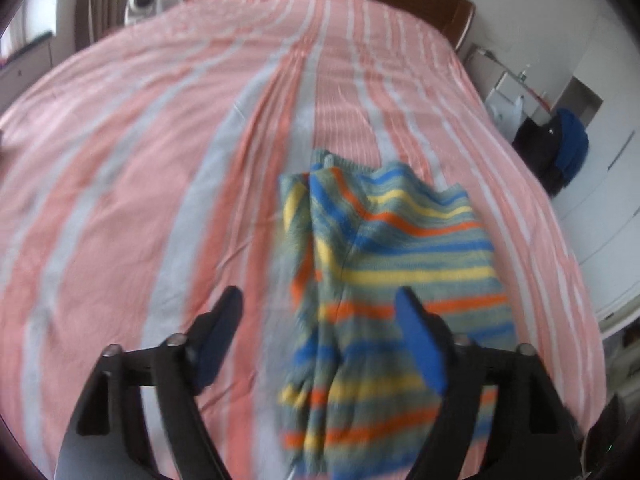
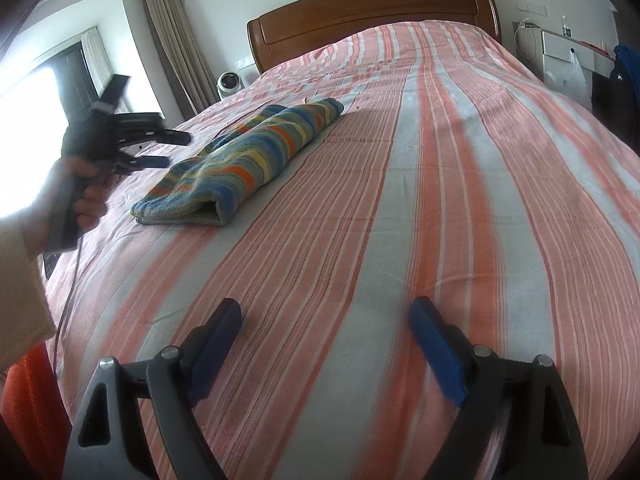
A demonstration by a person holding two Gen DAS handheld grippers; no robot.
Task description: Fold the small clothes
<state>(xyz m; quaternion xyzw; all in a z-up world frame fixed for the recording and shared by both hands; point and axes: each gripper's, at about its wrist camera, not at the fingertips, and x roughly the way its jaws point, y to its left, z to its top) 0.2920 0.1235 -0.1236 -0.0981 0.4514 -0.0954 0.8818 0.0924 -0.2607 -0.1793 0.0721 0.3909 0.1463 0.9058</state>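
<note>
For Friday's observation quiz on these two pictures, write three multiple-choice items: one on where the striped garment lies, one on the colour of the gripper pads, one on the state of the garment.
1. Where is the striped garment?
A on the bed cover
B on the floor
C held in the right gripper

2. What colour are the gripper pads?
A red
B blue
C white

3. What state is the garment in?
A hanging up
B spread out flat
C folded into a bundle

Answers:
1 A: it rests on the pink striped cover, and the open right gripper is empty.
2 B: blue faces line the fingers.
3 C: its doubled layers show at the near end.
</note>
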